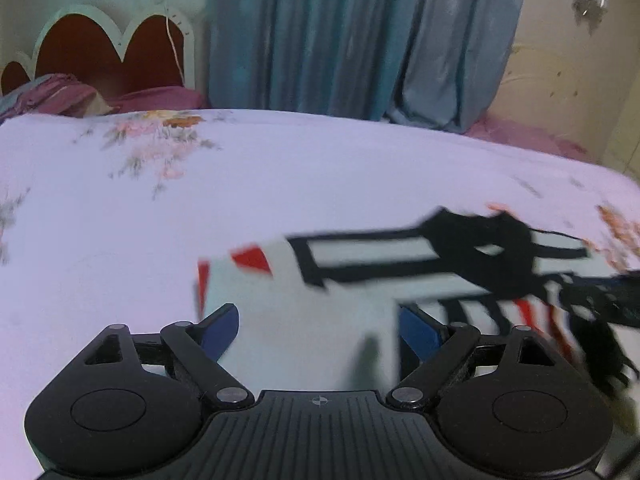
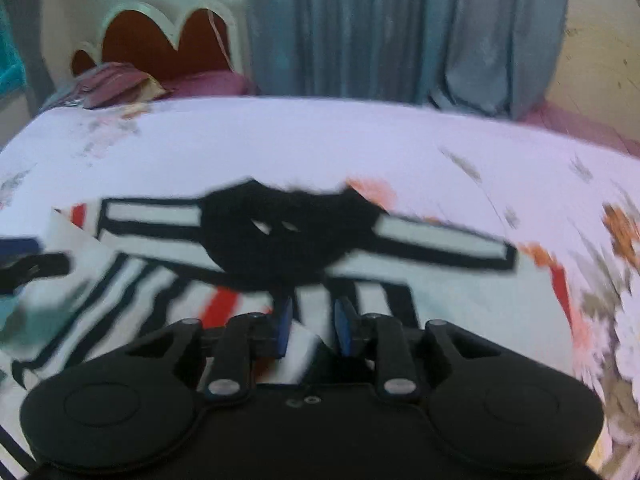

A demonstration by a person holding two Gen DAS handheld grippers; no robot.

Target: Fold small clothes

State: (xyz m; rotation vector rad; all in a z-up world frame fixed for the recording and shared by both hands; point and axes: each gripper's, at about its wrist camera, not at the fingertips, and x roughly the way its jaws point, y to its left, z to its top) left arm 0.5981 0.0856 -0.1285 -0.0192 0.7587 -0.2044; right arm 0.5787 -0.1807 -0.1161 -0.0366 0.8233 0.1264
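The left gripper (image 1: 318, 330) is showing its two blue jaws spread wide apart. A pale fold of one small garment (image 1: 320, 320) is lying between them, filling the gap, but neither jaw is pressing on it, so nothing is being gripped.

The right gripper (image 2: 310, 330) is showing its two blue jaws drawn in to a narrow gap. A white fold of the same garment (image 2: 256, 248) is rising between them from below. Blur is hiding whether the pads are actually pinching the cloth, so it cannot be told whether this gripper is holding it.

Counting the task's things, there is one garment. It is white with black-edged bands, thin black stripes and a few red patches, and a black bow-like knot is sitting at its middle. In the left wrist view it is stretching from the jaws out to the right; in the right wrist view it is spreading across the whole width just ahead of the jaws, with the left gripper's dark tip showing at the far left edge.

The garment is lying on a bed (image 1: 280, 168) covered by one white sheet with a floral print. Beyond it are standing one scalloped headboard (image 1: 108, 48), some purple pillows (image 1: 160, 98) and blue curtains (image 1: 360, 40).
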